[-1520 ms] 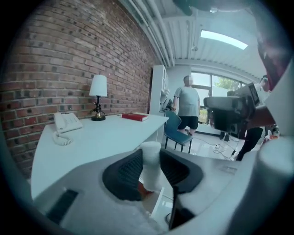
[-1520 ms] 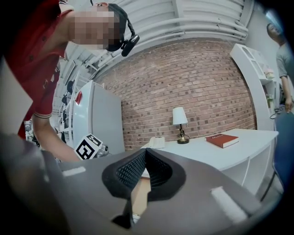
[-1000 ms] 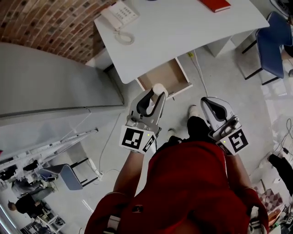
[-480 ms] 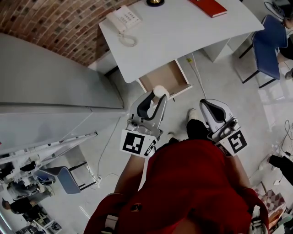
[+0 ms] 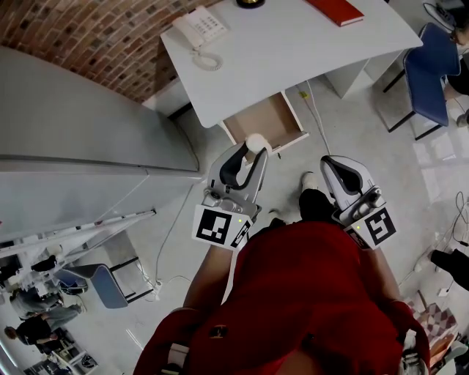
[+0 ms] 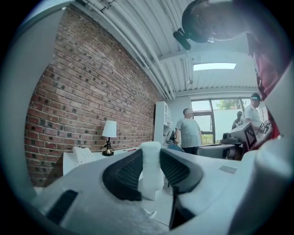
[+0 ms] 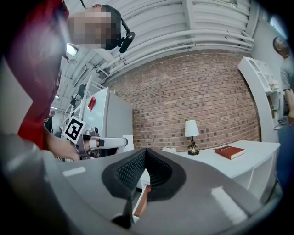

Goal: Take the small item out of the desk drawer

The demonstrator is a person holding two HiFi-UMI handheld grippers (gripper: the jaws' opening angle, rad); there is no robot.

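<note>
A small white item sits between the tips of my left gripper, held just in front of the open desk drawer. In the left gripper view the white item stands upright, and my left gripper is shut on it, both ribbed pads pressing its sides. The drawer's light-brown floor shows nothing in it. My right gripper hangs to the right above the floor. In its own view my right gripper is shut, tips touching, nothing between them.
The white desk carries a telephone and a red book. A blue chair stands at the right and a grey cabinet at the left. A cable runs over the floor. People stand far off by the window.
The head view has shifted a little, so the desk sits slightly further right in the picture. Both grippers keep their places, and the left one still holds the white item.
</note>
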